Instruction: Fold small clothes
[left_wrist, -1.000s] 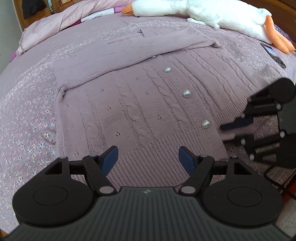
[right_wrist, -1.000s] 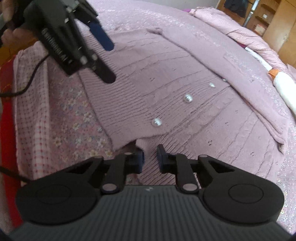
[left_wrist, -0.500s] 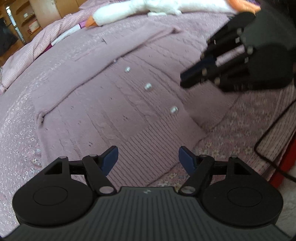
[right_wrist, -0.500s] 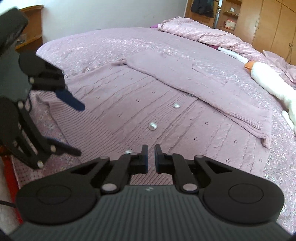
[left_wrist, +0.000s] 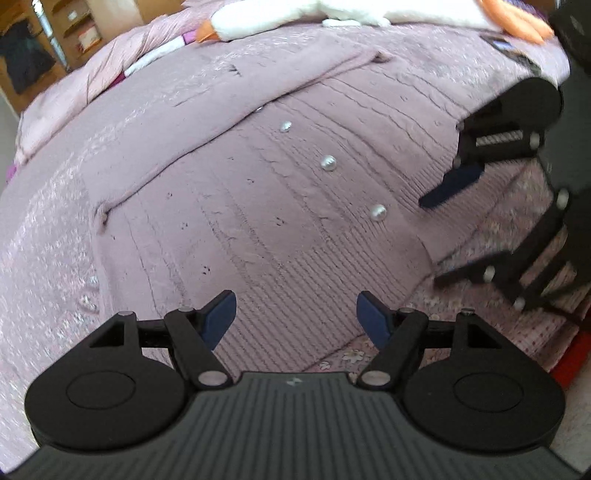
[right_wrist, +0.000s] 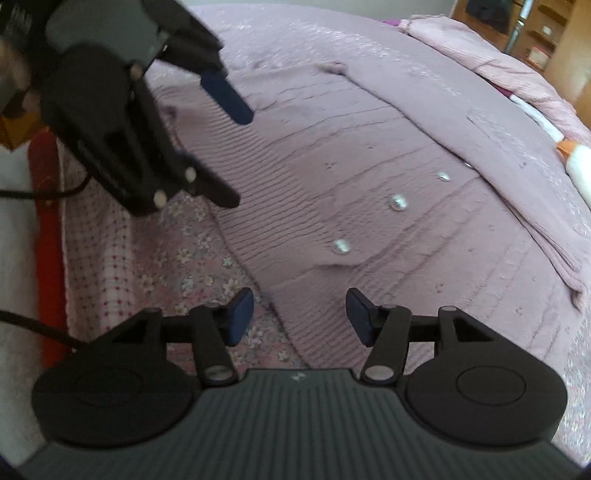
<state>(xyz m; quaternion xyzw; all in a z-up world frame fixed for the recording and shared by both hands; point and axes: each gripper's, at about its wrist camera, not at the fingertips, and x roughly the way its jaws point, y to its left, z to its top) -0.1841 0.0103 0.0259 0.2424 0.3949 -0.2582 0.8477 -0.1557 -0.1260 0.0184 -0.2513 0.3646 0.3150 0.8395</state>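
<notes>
- Floral bedspread (left_wrist: 40, 236) is carrying one mauve knit cardigan (left_wrist: 258, 206), lying flat, a sleeve folded across its top.
- Buttons (left_wrist: 328, 162) — three showing clearly, a fourth partly hidden.
- Left gripper (left_wrist: 295, 314) is hovering over the hem — fingers spread wide, holding nothing.
- Right gripper (right_wrist: 300, 314) is sitting at the hem corner, likewise spread, empty.
- One plush goose (left_wrist: 295, 18) is lying beyond.

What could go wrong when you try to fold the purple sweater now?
Both hand-held grippers, left and right, are open over the sweater's ribbed hem, holding nothing.

1. The knit is loose, so a pinch might grab only the top layer, or the flowery bedcover underneath.
2. A sleeve is folded across the chest; lifting the hem could slide it off.
3. The grippers sit close together and might bump.
</notes>
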